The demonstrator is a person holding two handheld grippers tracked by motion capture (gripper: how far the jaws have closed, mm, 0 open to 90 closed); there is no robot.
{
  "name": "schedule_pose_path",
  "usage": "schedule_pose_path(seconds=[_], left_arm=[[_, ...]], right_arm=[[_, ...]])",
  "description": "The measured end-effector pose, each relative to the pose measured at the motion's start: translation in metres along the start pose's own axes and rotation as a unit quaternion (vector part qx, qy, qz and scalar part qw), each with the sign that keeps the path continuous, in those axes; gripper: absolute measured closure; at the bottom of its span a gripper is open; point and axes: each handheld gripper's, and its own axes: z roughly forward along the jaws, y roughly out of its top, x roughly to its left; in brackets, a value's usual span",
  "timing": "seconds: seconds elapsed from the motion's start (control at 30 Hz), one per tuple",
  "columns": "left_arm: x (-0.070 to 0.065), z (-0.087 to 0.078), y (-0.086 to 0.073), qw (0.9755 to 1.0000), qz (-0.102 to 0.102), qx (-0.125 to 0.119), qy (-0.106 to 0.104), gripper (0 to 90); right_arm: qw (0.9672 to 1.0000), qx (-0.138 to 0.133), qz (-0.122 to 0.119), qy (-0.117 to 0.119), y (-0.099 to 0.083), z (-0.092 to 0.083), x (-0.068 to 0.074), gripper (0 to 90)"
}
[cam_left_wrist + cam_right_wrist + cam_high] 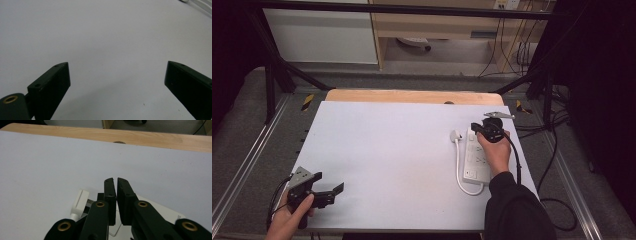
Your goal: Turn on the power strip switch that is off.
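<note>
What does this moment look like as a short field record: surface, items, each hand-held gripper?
surface: white table top
item: white power strip lying flat near the right edge, its cord looping round to the plug
left hand-held gripper: jaws wide open, nothing between them, near corner
right hand-held gripper: jaws shut with nothing between them, above the strip's far end

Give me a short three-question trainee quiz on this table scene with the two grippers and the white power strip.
1. True or false: the left gripper has its jaws open.
2. Which white item lies beside the right gripper: A, a plug on the cable of the white plastic power strip; B, a cup?
3. Fill in: the right gripper's jaws are ____.

Key: 1 true. 2 A, the white plug. 3 shut, nothing between them.
</note>
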Motion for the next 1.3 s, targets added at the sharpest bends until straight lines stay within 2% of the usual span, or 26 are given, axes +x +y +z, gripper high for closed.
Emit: schedule_pose_path(seconds=[0.2, 0.4, 0.6, 1.03, 1.3], left_arm=[[-0.002, 0.001, 0.000, 1.0000, 0.005, 0.002, -0.002, 6.3], [0.000, 0.000, 0.000, 1.0000, 0.000, 0.000, 0.000, 6.4], [0.000, 0.000, 0.000, 1.0000, 0.001, 0.002, 0.000, 6.4], [0.000, 0.001, 0.000, 1.0000, 0.001, 0.002, 0.000, 6.3], [0.000, 0.001, -0.001, 1.0000, 0.002, 0.004, 0.001, 6.4]], right_arm=[[1.0000, 0.004, 0.000, -0.002, -0.005, 0.002, -0.001, 88.1], [1.0000, 0.003, 0.000, -0.008, -0.007, 0.001, -0.002, 89.8], [0.9999, 0.000, -0.007, -0.015, -0.010, 0.000, -0.004, 90.0], [0.9995, 0.024, -0.015, -0.013, -0.021, 0.003, -0.003, 90.0], [0.9995, 0.026, -0.014, -0.009, -0.027, 0.003, -0.002, 90.0]])
